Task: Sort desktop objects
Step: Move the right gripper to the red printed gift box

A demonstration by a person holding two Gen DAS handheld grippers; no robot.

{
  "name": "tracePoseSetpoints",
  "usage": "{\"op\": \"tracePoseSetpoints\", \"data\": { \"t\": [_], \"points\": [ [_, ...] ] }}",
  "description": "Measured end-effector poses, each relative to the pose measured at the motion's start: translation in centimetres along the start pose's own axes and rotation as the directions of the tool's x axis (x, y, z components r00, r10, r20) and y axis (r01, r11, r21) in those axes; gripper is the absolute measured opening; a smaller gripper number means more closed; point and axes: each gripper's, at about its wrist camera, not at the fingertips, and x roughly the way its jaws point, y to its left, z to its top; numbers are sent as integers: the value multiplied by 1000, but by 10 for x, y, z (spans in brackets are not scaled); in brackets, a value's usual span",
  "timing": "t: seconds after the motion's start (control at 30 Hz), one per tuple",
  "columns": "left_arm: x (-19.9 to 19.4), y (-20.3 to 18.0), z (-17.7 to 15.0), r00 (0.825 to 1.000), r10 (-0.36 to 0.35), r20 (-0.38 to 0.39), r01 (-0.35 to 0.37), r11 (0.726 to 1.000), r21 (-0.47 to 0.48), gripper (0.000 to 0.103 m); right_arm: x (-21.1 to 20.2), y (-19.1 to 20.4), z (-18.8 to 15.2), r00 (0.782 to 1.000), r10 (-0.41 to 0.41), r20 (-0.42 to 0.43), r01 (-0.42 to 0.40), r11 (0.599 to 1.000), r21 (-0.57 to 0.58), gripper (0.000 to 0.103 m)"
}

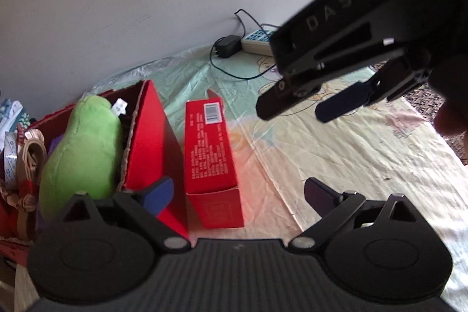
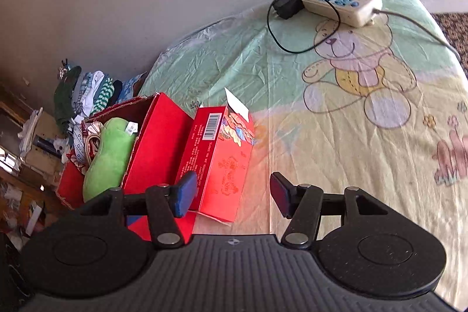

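A slim red carton point(image 1: 212, 157) point(image 2: 218, 163) with a barcode lies on the cartoon tablecloth beside a large open red box point(image 1: 152, 142) point(image 2: 155, 148). The box holds a green plush toy point(image 1: 80, 148) point(image 2: 109, 155) and a coiled cord. My left gripper point(image 1: 238, 195) is open and empty, above the near end of the carton. My right gripper point(image 2: 231, 193) is open and empty, just right of the carton; it also shows in the left wrist view point(image 1: 310, 104), hovering above the cloth.
A white power strip point(image 2: 342, 0) point(image 1: 257, 41) with a black adapter point(image 2: 288, 5) and cables sits by the wall at the back. Folded clothes point(image 2: 87, 95) and clutter lie left of the red box. The table edge point(image 2: 450, 28) is at the right.
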Motion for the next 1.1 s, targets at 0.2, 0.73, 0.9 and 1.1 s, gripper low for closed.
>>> {"op": "tracePoseSetpoints", "data": {
  "t": [0.2, 0.73, 0.9, 1.1],
  "points": [
    [22, -23, 1, 994, 106, -14, -105, 993, 53, 99, 26, 13, 15, 999, 6, -35, -10, 993, -118, 62],
    [41, -42, -6, 970, 240, -26, -239, 971, 19, 102, 77, 42, 51, 980, 1, -200, -72, 933, -352, 62],
    [41, -42, -8, 968, 248, -37, -248, 969, 7, 102, 95, 55, 51, 968, -9, -249, -95, 911, -402, 62],
    [38, -40, -8, 973, 228, -39, -228, 974, 10, 102, 110, 53, 49, 956, -38, -291, -87, 911, -404, 71]
  ]
}}
